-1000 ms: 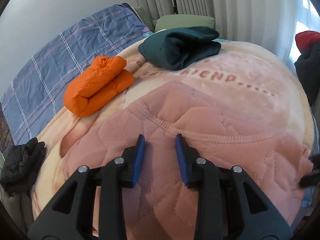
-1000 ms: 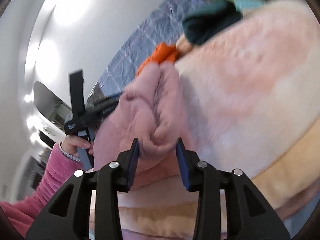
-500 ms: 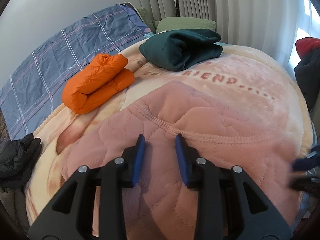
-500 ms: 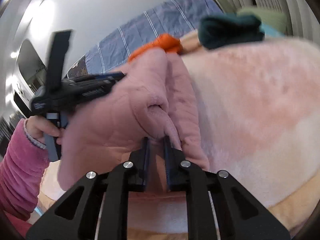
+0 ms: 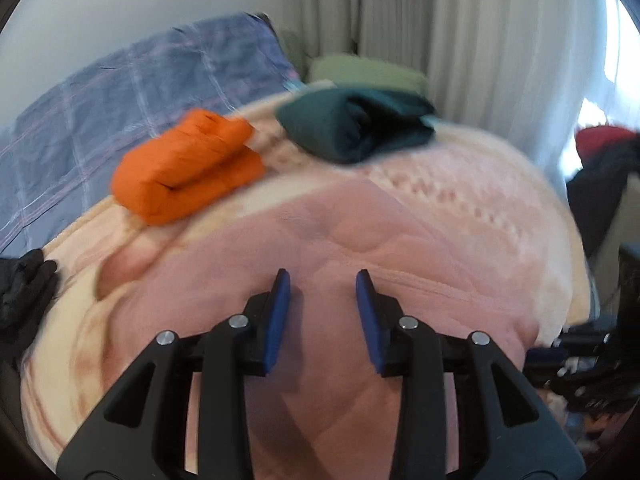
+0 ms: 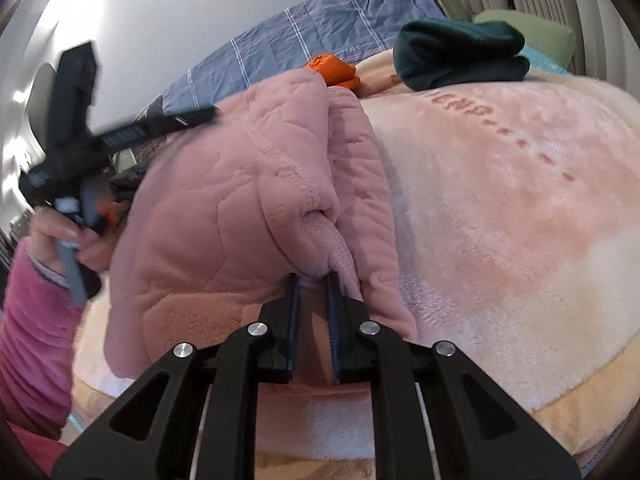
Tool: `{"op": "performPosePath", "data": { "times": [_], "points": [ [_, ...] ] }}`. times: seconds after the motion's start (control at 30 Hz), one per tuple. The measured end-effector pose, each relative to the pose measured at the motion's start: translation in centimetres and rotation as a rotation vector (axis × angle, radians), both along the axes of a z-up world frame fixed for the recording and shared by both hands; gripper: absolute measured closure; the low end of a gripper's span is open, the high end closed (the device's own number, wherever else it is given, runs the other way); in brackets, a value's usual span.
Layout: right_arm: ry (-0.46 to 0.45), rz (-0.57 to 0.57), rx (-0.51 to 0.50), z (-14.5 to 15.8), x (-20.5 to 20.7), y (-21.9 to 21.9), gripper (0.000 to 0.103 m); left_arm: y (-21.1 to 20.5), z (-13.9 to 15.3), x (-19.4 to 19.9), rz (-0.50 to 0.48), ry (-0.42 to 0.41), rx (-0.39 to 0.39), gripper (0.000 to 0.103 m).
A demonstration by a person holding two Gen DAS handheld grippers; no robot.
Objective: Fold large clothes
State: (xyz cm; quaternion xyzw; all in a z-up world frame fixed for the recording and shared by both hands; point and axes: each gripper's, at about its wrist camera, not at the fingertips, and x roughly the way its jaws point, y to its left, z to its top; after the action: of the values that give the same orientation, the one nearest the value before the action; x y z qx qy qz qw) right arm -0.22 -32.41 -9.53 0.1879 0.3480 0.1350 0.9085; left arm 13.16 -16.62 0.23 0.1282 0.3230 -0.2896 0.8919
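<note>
A pink quilted garment point(image 5: 360, 264) lies bunched on a pale pink blanket on the bed; it also shows in the right wrist view point(image 6: 240, 200). My left gripper point(image 5: 322, 280) is open and empty, hovering just above the garment. My right gripper point(image 6: 314, 282) is shut on a bunched fold of the pink garment at its near edge. The left gripper, held by a hand in a pink sleeve, shows blurred at the left of the right wrist view point(image 6: 80, 140).
A folded orange jacket point(image 5: 188, 168) and a folded dark green garment point(image 5: 352, 124) lie at the far side of the blanket point(image 6: 520, 208). A blue plaid sheet point(image 5: 100, 120), a green pillow point(image 5: 368, 72), curtains and dark clothes point(image 5: 24, 288) surround the bed.
My right gripper closed on the fold of the pink garment and swung round. My left gripper moved forward over the garment, staying open.
</note>
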Motion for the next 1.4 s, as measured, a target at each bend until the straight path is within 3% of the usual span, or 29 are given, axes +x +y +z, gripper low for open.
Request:
{"op": "performPosePath", "data": {
  "times": [0.17,0.3,0.4,0.43,0.5,0.6,0.7,0.8,0.87,0.93,1.03,1.17,1.4],
  "points": [
    [-0.001,0.0,0.006,-0.2,0.4,-0.1,0.091,4.9,2.8,0.1,0.07,0.004,-0.117,0.081],
    [-0.006,0.012,0.009,-0.2,0.3,-0.1,0.091,6.0,-0.2,1.5,0.098,0.097,-0.061,0.081],
    [-0.014,0.013,-0.019,0.2,0.7,0.2,0.09,4.4,-4.2,2.2,0.113,0.08,0.083,0.081],
    [-0.019,0.015,-0.045,0.4,0.7,0.4,0.089,4.0,-5.0,2.5,0.121,0.089,0.094,0.084],
    [-0.02,0.033,-0.068,1.2,0.7,0.4,0.088,4.0,-5.0,3.0,0.135,0.122,0.062,0.084],
    [-0.036,0.059,-0.043,4.2,0.5,-0.3,0.083,3.7,-4.7,2.7,0.114,0.113,0.107,0.086],
    [-0.186,0.06,-0.057,8.6,0.3,-0.2,0.079,3.7,-4.6,2.3,0.126,0.105,0.111,0.087],
    [-0.259,0.095,-0.084,10.2,1.8,1.2,0.079,3.6,-4.7,2.4,0.133,0.094,0.11,0.088],
    [-0.224,0.096,-0.129,9.2,4.6,2.3,0.079,3.6,-4.7,2.4,0.131,0.091,0.107,0.088],
    [-0.096,0.05,-0.202,5.7,7.9,3.0,0.079,3.8,-4.8,2.4,0.128,0.093,0.097,0.088],
    [-0.027,0.001,-0.161,1.1,9.8,1.9,0.078,3.8,-5.1,2.3,0.124,0.066,0.101,0.087],
    [-0.036,-0.023,-0.185,1.3,9.3,2.0,0.079,1.9,-5.6,2.0,0.102,-0.023,0.181,0.088],
    [-0.032,0.01,-0.151,1.4,9.0,1.4,0.078,3.5,-3.5,2.9,0.088,0.046,0.078,0.086]
  ]
}}
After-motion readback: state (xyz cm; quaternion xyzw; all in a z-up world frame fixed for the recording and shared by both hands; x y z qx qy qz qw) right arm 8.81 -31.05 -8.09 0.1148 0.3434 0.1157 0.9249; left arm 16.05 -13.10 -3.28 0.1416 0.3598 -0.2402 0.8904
